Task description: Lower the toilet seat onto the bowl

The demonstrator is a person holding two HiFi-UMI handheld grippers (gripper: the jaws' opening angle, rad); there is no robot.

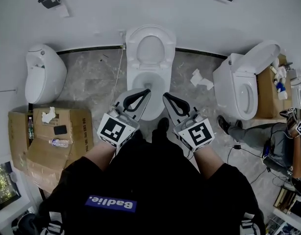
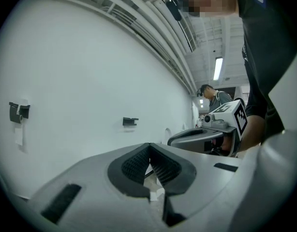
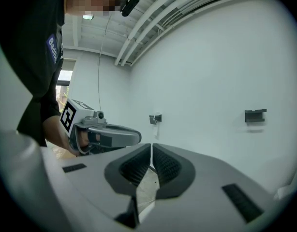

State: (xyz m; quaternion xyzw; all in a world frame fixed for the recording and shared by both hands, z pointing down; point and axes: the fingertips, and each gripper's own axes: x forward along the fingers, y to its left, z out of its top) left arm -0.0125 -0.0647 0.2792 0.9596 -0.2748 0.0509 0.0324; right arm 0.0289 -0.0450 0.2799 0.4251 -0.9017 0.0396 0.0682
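The white toilet stands against the wall straight ahead in the head view. Its seat [image 1: 150,45] is raised and leans back on the wall above the bowl [image 1: 148,80]. My left gripper [image 1: 146,92] is shut and empty, its tips over the bowl's front left rim. My right gripper [image 1: 166,97] is shut too, holding nothing, just right of the bowl's front. Neither touches the seat. In the left gripper view the left gripper [image 2: 149,147] faces the bare wall, with the right gripper [image 2: 212,132] beside it. The right gripper view shows its own closed tips [image 3: 151,147] and the left gripper [image 3: 106,135].
Another white toilet [image 1: 44,72] stands at the left and a third [image 1: 241,87] at the right. Cardboard boxes [image 1: 47,141] lie at my left, one more [image 1: 268,89] at the far right. Crumpled paper [image 1: 201,79] lies on the floor. A person [image 1: 288,148] sits at the right.
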